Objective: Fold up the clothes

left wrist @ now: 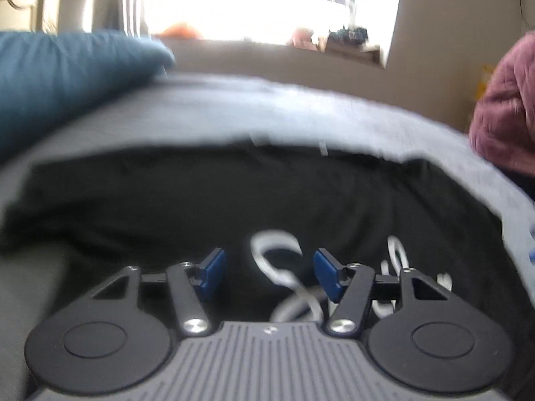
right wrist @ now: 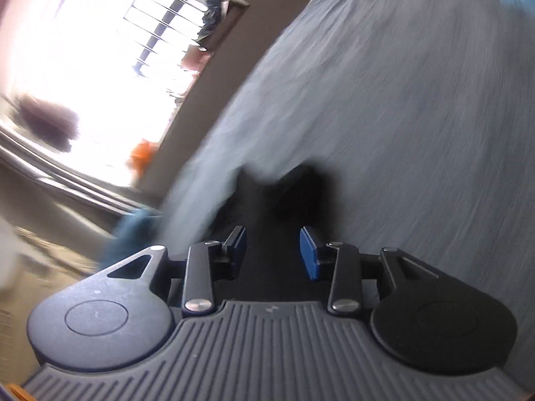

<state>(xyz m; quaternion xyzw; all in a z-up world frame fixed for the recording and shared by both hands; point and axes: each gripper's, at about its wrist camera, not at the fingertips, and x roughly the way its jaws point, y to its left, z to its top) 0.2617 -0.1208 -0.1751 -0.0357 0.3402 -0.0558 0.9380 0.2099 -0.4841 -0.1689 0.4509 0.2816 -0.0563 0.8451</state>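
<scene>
Black garment with white print (left wrist: pixel 234 193) lies flat on grey bedsheet (left wrist: pixel 301 117). Left gripper (left wrist: pixel 267 270) and right gripper (right wrist: pixel 272 250) both part-open, empty. Blurry views risk mis-grabbing the sheet too.

- A grey bedsheet (left wrist: pixel 334 113) covers the wide surface in both views.
- A blue pillow or cushion (left wrist: pixel 67 70) rests on the sheet at the left in the left wrist view.
- A pink knitted item (left wrist: pixel 505 110) sits at the right edge, blurred.
- A bright barred window (right wrist: pixel 133 50) fills the wall behind.
- Something orange (right wrist: pixel 143 157) lies near the window, too blurred to identify.
</scene>
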